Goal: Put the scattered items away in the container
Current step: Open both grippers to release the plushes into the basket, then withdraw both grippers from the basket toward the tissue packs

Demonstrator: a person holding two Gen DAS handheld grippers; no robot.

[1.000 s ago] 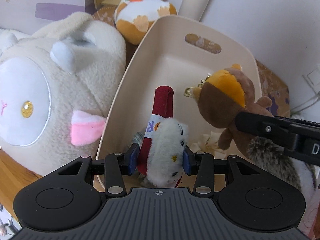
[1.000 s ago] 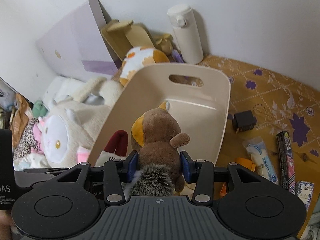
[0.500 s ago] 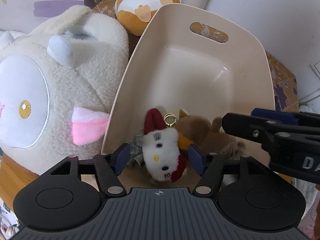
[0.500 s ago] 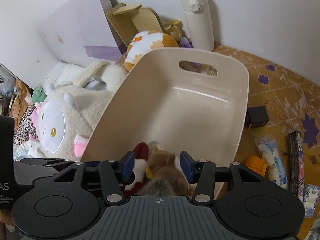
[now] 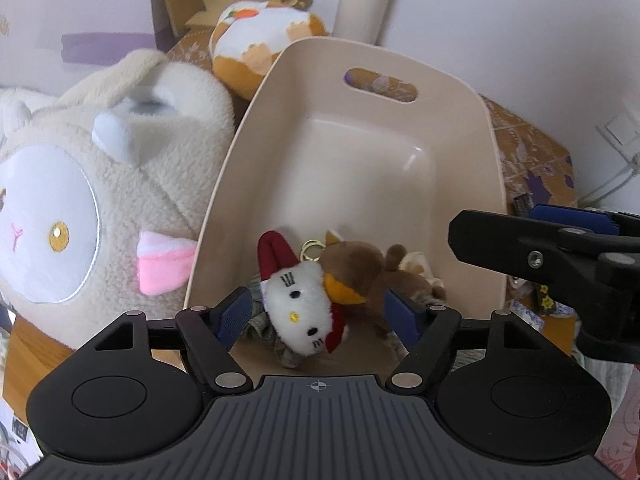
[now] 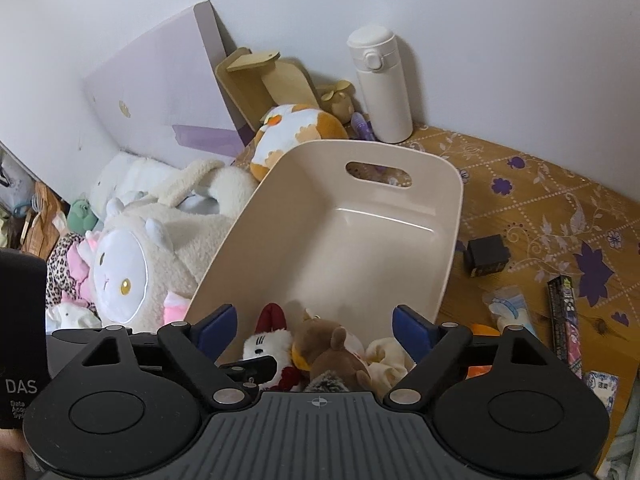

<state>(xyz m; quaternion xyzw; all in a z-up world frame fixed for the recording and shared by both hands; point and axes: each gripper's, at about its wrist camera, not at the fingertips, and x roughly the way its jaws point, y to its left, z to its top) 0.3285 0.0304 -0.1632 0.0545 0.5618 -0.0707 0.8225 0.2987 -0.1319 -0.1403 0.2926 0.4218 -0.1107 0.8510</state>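
Your left hand-held gripper (image 5: 318, 312) hangs over the near end of the beige bin (image 5: 494, 168) with its fingers spread apart and nothing between them. Your right hand-held gripper (image 6: 314, 326) is spread wide too, hovering above the same near end, gripping nothing.

Inside the bin, at its near end, lies the white cat plush (image 5: 298, 308) with its red bow and red loop, face up. The brown squirrel plush (image 5: 360, 270) lies just right of the cat, touching it, with a gold key ring (image 5: 310, 247) showing between the two. A cream-colored scrunchie (image 6: 386, 354) sits in the bin just right of the squirrel, and a piece of grey striped cloth (image 5: 264, 322) pokes out from under the cat. The far half of the bin is bare, up to the handle slot in its far wall.

Pressed against the bin's left wall is a big cream sheep plush (image 5: 108, 200). Beyond the bin's far left corner sits an orange and white round plush (image 6: 298, 132), and a white flask (image 6: 380, 84) stands upright against the wall behind the bin. To the right of the bin, on the patterned table (image 6: 560, 208), lie a small black box (image 6: 488, 255), a clear packet (image 6: 508, 310) and a long dark packet (image 6: 562, 316), all apart from the bin.
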